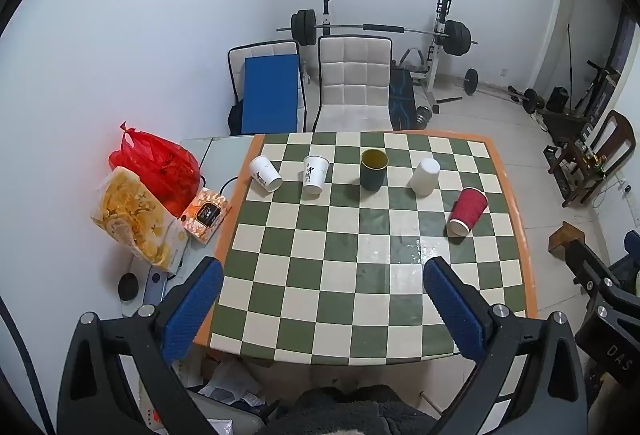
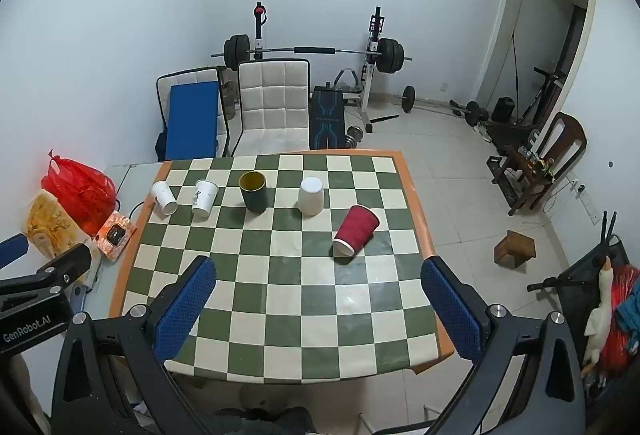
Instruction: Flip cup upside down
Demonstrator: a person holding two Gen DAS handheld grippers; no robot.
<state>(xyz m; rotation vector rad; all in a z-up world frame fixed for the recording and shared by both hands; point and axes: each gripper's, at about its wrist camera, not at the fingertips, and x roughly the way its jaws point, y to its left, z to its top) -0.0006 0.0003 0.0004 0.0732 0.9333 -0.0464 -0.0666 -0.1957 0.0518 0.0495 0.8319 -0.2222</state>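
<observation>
Several cups stand in a row on the checkered table. From the left: a white cup mouth down, a white printed cup upright, a dark green cup upright, a white cup mouth down, and a red ribbed cup mouth down. In the right wrist view they are the white cup, printed cup, green cup, white cup and red cup. My left gripper and right gripper are open and empty, held above the table's near half.
A red bag, a snack bag and an orange box lie on a side surface left of the table. Two chairs and a barbell rack stand behind. A wooden stool sits on the floor to the right.
</observation>
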